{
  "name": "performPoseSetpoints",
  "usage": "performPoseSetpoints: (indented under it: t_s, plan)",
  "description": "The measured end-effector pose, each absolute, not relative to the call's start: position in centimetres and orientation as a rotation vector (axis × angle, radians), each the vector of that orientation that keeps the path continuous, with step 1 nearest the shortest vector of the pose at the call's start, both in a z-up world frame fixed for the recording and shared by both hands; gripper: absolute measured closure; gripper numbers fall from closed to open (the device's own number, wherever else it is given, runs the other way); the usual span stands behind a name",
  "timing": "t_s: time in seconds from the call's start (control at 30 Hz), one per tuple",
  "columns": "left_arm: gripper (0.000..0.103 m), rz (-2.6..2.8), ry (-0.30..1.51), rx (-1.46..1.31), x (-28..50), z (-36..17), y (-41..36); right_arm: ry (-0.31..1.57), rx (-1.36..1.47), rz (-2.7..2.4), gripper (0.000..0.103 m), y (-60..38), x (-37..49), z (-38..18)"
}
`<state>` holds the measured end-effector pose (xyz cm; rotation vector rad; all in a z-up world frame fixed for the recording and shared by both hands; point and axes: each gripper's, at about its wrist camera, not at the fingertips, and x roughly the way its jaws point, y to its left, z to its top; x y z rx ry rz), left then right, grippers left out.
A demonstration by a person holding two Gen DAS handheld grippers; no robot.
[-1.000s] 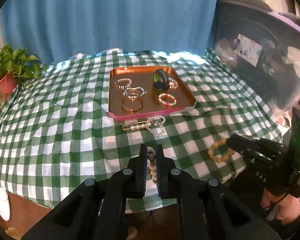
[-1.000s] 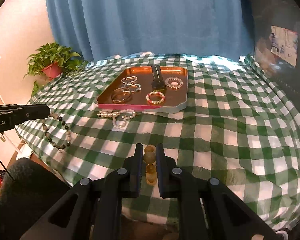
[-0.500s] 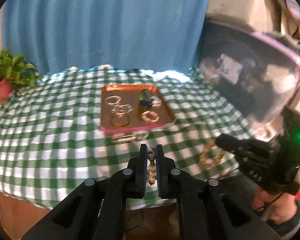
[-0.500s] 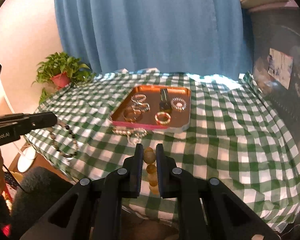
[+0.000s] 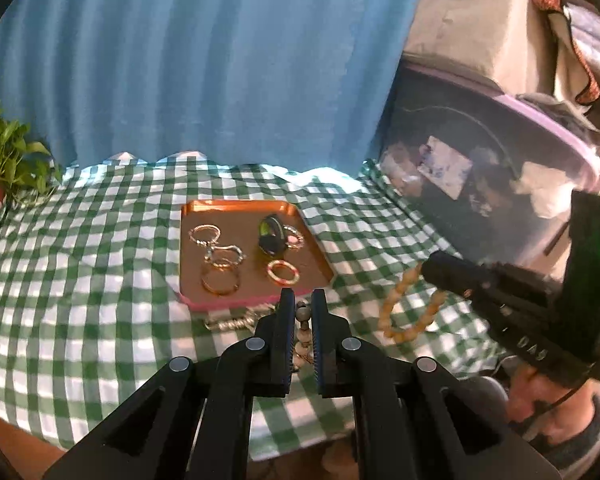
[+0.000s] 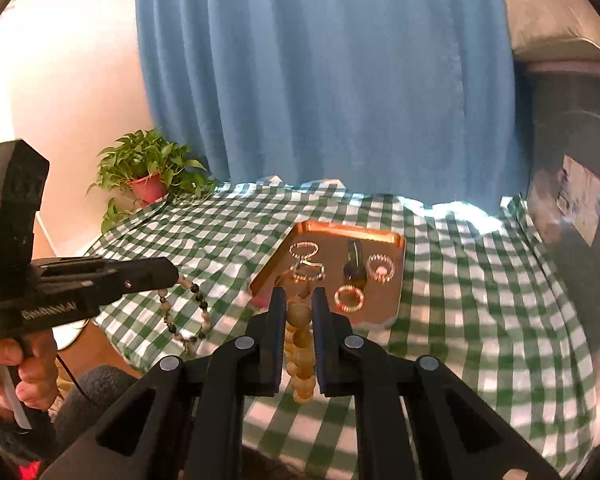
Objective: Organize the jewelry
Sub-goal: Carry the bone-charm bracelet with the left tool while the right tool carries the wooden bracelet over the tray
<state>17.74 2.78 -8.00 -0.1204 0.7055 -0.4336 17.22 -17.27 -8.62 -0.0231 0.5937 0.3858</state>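
My left gripper (image 5: 303, 314) is shut on a grey-and-white bead bracelet (image 5: 302, 332), which hangs from its tip in the right wrist view (image 6: 188, 312), lifted above the table. My right gripper (image 6: 298, 312) is shut on a yellow-brown bead bracelet (image 6: 300, 356), which dangles in the left wrist view (image 5: 408, 312). An orange tray (image 5: 244, 300) on the green checked cloth holds several rings, bangles and a dark green band (image 5: 271, 234). The tray also shows in the right wrist view (image 6: 380, 236). A pearl pin (image 5: 230, 323) lies just before the tray.
A potted plant (image 6: 148, 172) stands at the table's far left corner. A blue curtain (image 5: 204, 60) hangs behind the table. A dark plastic bin (image 5: 480, 152) with a box on top stands to the right. The table's front edge is close below both grippers.
Both grippers have risen and pulled back from the table, each lifting its bead bracelet off the cloth. The tray looks smaller and farther away.
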Motion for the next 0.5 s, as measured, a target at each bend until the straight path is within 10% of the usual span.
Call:
performPoseSetpoints:
  t_s: [0.5]
  plan:
    - [0.095,-0.403,0.720,-0.063,30.2,-11.8,1.6,0.646,-0.006,0.411,0.092,-16.6,29.1,-12.1]
